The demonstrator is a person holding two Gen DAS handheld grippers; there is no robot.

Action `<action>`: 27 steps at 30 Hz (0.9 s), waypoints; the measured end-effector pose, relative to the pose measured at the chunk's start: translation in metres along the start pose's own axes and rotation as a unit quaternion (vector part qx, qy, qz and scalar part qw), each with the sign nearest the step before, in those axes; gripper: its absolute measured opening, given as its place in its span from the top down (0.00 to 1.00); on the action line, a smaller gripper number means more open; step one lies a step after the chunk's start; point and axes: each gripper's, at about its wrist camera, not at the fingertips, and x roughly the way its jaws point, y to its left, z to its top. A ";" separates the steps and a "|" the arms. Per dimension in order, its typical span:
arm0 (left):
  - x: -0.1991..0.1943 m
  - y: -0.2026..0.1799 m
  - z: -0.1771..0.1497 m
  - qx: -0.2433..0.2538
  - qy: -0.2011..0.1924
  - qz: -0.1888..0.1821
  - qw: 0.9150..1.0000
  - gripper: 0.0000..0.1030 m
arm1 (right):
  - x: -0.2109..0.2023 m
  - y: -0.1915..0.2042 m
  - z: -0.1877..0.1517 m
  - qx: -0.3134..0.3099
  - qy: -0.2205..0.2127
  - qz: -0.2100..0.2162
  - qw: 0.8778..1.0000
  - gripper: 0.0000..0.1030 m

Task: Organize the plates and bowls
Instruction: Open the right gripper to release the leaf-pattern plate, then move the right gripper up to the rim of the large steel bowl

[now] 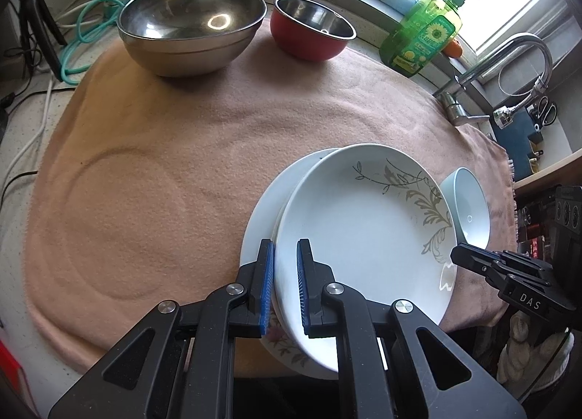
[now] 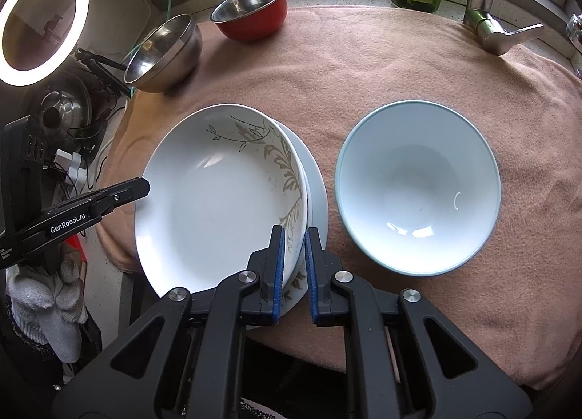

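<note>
A pink towel point(image 1: 174, 150) is spread over the bench point(image 1: 22, 135), and the dishes are set on it. Near the front edge, a white plate with a grey leaf pattern point(image 1: 363, 237) is seen on top of a small stack of plates. The plain white plate point(image 1: 262, 215) under it sticks out on one side, and a bit of a flowered plate point(image 1: 287, 350) shows at the bottom. The left tongs point(image 1: 283, 288) are placed around the near rim of the leaf plate, with one blue pad on each side of the rim. A small gap can be seen between the pads and the rim, so it cannot be told if the plate is gripped. The right tongs point(image 2: 294, 273) are set around the other side of the same stack in the same way, open only a little, and it cannot be told if the rim is pinched. A pale blue bowl point(image 2: 418, 186) is seen just beside the stack, upright and apart from it. At the back of the towel, a big steel bowl point(image 1: 191, 26) and a red bowl with a steel inside point(image 1: 313, 28) are stood side by side, not touching. A green soap bottle point(image 1: 422, 33) is kept by the window, and a steel tap point(image 1: 509, 62) is seen near it. A lit ring light point(image 2: 43, 24) is seen off to the side in the right wrist view.
</note>
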 end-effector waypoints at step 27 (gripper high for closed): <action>-0.039 0.001 -0.001 -0.038 -0.062 0.041 0.997 0.59 | -0.042 0.042 0.023 -0.100 -0.090 -0.038 0.990 0.24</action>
